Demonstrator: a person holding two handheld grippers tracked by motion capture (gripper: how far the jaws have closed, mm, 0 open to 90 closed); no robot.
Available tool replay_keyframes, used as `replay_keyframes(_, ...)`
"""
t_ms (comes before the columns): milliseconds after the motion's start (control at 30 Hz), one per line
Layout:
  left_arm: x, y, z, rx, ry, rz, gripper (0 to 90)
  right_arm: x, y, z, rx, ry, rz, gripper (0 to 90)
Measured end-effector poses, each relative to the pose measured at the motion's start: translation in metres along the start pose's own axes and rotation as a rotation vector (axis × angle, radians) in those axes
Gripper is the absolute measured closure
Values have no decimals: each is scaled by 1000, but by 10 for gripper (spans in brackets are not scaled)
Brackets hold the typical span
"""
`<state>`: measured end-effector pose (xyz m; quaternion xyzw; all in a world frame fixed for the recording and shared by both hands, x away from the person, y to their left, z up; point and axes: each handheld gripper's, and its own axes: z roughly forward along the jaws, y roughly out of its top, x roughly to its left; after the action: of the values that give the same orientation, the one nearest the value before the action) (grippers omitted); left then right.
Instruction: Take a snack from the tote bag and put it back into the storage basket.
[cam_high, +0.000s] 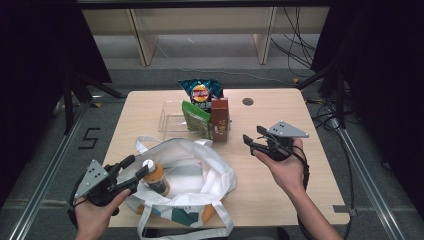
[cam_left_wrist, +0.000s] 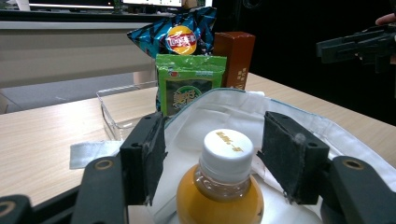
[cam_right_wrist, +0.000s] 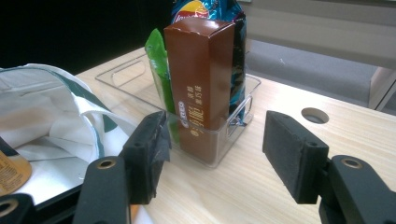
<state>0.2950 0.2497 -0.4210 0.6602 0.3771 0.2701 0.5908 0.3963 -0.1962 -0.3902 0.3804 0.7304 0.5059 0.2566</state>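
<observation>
An orange drink bottle (cam_high: 156, 180) with a white cap (cam_left_wrist: 228, 148) stands in the mouth of a white tote bag (cam_high: 200, 170) at the table's near left. My left gripper (cam_high: 137, 165) sits with one jaw on each side of the cap; a gap shows on both sides, so it is open (cam_left_wrist: 217, 154). My right gripper (cam_high: 248, 143) hovers open over the bare table right of the bag, with nothing between its jaws (cam_right_wrist: 215, 158). It points at a brown box (cam_right_wrist: 201, 84) in a clear tray (cam_high: 172, 117).
The tray also holds a green snack packet (cam_high: 195, 116) and a blue chips bag (cam_high: 201, 91), both standing upright beside the brown box (cam_high: 219, 117). A round cable hole (cam_high: 247, 101) lies at the table's far right. Bare wood stretches right of the bag.
</observation>
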Motion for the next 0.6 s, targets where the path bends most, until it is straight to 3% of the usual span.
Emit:
replay_keyframes(100, -1, 0, 1, -1, -5, 4, 393, 3, 0, 0, 17, 4, 34, 410)
replay_keyframes(133, -2, 0, 1, 1, -5, 5, 395, 1, 0, 0, 19, 6, 15, 411)
replay_keyframes(333, -7, -1, 4, 12, -13, 13, 407, 5, -1, 1, 30, 9, 34, 410)
replay_keyframes(433, -9, -3, 6, 22, -6, 28, 412, 3, -1, 2, 13, 5, 0, 410)
replay_keyframes(567, -7, -6, 10, 32, -1, 23, 419, 4, -1, 1, 31, 0, 24, 410)
replay_keyframes(600, -7, -6, 11, 33, -2, 20, 422, 3, -1, 2, 21, -5, 10, 410)
